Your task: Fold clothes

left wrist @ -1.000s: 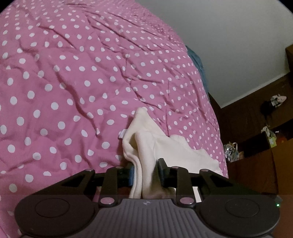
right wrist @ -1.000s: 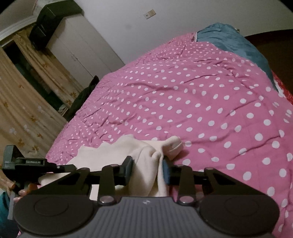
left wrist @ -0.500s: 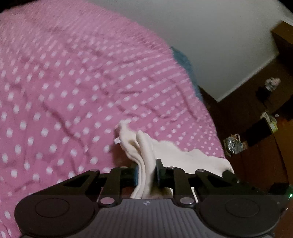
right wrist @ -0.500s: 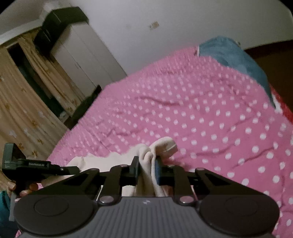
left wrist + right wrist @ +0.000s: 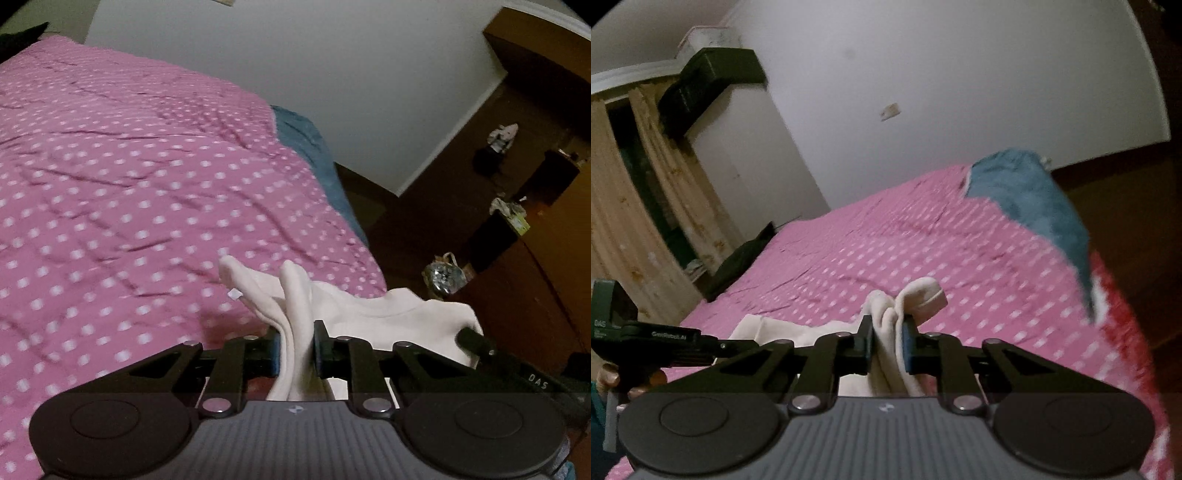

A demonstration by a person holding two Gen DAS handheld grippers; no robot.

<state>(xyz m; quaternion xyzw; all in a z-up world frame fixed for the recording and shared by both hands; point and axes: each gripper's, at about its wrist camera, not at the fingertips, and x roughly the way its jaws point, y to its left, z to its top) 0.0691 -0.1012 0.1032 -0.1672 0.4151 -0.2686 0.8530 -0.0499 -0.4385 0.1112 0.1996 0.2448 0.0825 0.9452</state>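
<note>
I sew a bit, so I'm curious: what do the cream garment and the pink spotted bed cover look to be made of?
The cream garment looks like a soft, thick knit, perhaps fleece or sweatshirt cotton: matte, bunching in plump rounded folds where the left claw and the right claw pinch it. The pink spotted cover looks like thin woven cotton or a blend, with fine sharp creases and a printed dot pattern. The exact fibre can't be told.

Both wrist cameras look close along their fingers, tilted down across the pink dotted bedspread (image 5: pixel 129 192) (image 5: pixel 923 251) toward its far edge and the white wall (image 5: pixel 295 66) (image 5: pixel 960 92), sharing the cream garment (image 5: pixel 369 306) (image 5: pixel 886 317).
</note>
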